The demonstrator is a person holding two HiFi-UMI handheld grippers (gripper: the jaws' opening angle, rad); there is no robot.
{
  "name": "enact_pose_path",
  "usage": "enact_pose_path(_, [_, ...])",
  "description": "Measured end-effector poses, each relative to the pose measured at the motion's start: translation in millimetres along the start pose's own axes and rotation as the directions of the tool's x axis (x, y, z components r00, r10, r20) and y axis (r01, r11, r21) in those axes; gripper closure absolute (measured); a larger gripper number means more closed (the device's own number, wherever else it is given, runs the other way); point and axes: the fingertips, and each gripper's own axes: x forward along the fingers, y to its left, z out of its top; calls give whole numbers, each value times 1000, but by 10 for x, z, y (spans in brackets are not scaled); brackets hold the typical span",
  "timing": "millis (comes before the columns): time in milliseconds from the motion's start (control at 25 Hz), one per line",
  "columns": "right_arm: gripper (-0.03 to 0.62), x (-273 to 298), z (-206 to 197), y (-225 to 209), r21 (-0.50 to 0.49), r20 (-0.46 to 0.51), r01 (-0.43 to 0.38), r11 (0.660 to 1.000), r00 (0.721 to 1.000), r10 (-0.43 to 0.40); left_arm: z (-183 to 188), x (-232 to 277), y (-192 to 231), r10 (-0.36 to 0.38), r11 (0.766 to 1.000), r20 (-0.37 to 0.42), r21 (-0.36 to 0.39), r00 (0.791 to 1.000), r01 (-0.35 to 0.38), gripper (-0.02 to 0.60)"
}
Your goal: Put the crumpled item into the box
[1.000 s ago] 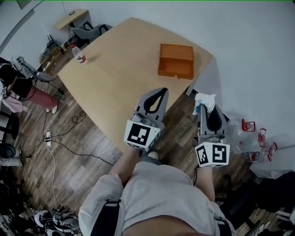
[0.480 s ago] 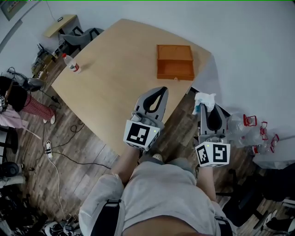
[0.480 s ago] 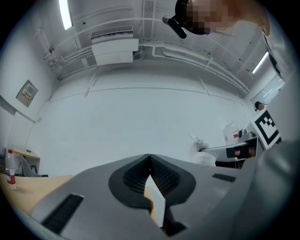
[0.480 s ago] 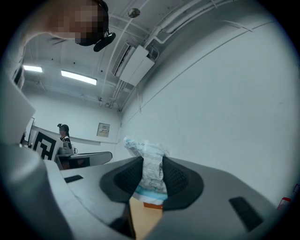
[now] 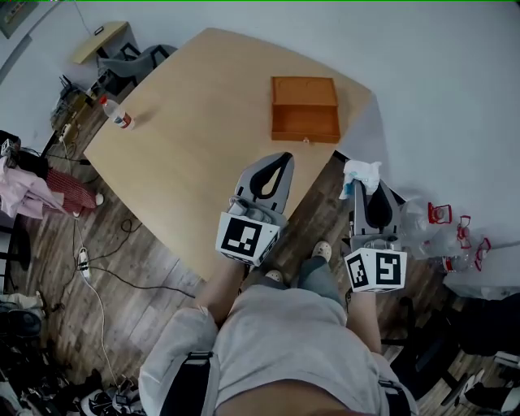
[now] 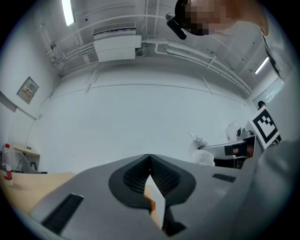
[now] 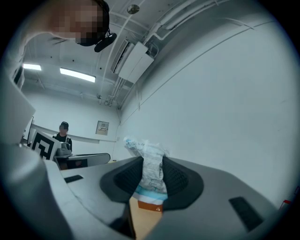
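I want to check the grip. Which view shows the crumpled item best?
The right gripper view: the crumpled item fills the gap between the right gripper jaws, squeezed from both sides. The head view shows only a small white wad at that gripper's tip; the left gripper view shows a distant white scrap.

A light wooden table [image 5: 195,114] is set on dark plank flooring [image 5: 130,301] beside a white wall [image 5: 439,57]; ceiling strip lights [image 6: 68,11] are lit.
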Motion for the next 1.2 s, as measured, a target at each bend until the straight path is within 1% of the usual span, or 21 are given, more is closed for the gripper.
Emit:
enact_pose_path(320, [473, 385, 16, -354, 9, 2, -67, 998, 998, 67, -46, 412, 53, 74, 997, 4, 32, 997, -74, 568])
enact_pose_path(520, [473, 637, 31, -596, 11, 6, -114, 993, 993, 114, -37, 671, 3, 108, 992, 50, 61, 993, -111, 568])
enact_pose_path(760, [473, 887, 4, -824, 18, 6, -181, 983, 983, 181, -188, 841, -82, 141, 986, 39, 81, 989, -144, 568])
enact_pose_path(960, [473, 1058, -23, -933, 28, 7, -242, 970, 970, 242, -263, 923, -74, 205, 974, 27, 97, 978, -206, 568])
enact_pose_path(1080, [473, 1109, -46, -997, 38, 11, -281, 959, 960, 281, -268, 955, -140, 233, 963, 34, 131, 972, -236, 568])
enact_pose_path(1120, [473, 1114, -53, -1026, 42, 13, -293, 955, 956, 293, -283, 964, -174, 242, 961, 27, 131, 970, -244, 568])
enact_pose_path(1160, [473, 1117, -59, -1056, 45, 14, -303, 952, 953, 303, -309, 975, -199, 252, 961, 12, 112, 968, -252, 568])
enact_pose_path(1200, [473, 1123, -61, -1083, 49, 17, -313, 949, 950, 312, -337, 989, -206, 263, 962, -6, 72, 965, -262, 568])
